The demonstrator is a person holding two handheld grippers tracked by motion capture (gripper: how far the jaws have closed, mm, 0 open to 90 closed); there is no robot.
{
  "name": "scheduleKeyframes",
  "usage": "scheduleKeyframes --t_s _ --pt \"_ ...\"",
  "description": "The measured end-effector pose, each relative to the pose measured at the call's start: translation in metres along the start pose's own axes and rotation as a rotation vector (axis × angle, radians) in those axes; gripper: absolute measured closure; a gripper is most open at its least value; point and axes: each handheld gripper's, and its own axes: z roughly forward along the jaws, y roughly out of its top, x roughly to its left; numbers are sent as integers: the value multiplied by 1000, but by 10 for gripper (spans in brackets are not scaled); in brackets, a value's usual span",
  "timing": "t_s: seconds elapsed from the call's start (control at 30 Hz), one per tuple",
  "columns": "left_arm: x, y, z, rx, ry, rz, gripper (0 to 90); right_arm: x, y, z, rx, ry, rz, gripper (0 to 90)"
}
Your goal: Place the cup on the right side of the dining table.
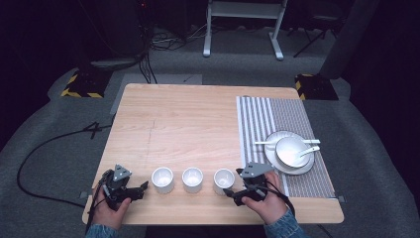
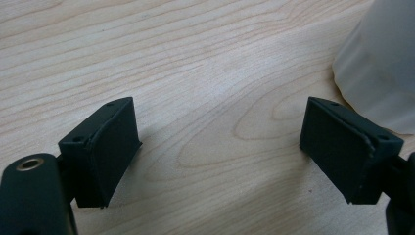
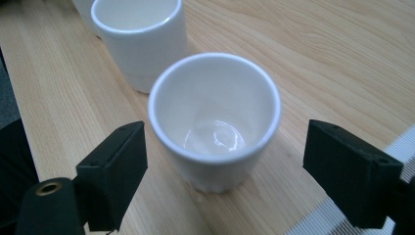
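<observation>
Nearest the person, the right gripper [image 3: 222, 171] has its fingers spread wide around the right cup [image 3: 215, 117] on the desk [image 1: 188, 114], not squeezing yet. The left gripper [image 2: 220, 152] sits released beside the left cup [image 1: 162, 179]. A crooked close could easily tip that cup into the middle cup [image 1: 192, 179].

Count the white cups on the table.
3, in a row along the near edge: the left cup by the left gripper, the middle cup, and the right cup between the open right gripper jaws. None looks hidden.
</observation>
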Motion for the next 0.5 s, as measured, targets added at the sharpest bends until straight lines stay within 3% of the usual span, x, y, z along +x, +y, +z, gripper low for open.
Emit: scheduleKeyframes --t_s 0.27,0.4,0.5 --pt "0 0 0 1 0 1 148 6 16 28 49 29 -32 176" --pt "0 0 0 0 0 0 148 7 20 37 85 -4 -53 261" --pt "0 0 0 0 0 0 148 6 22 38 103 4 -42 266"
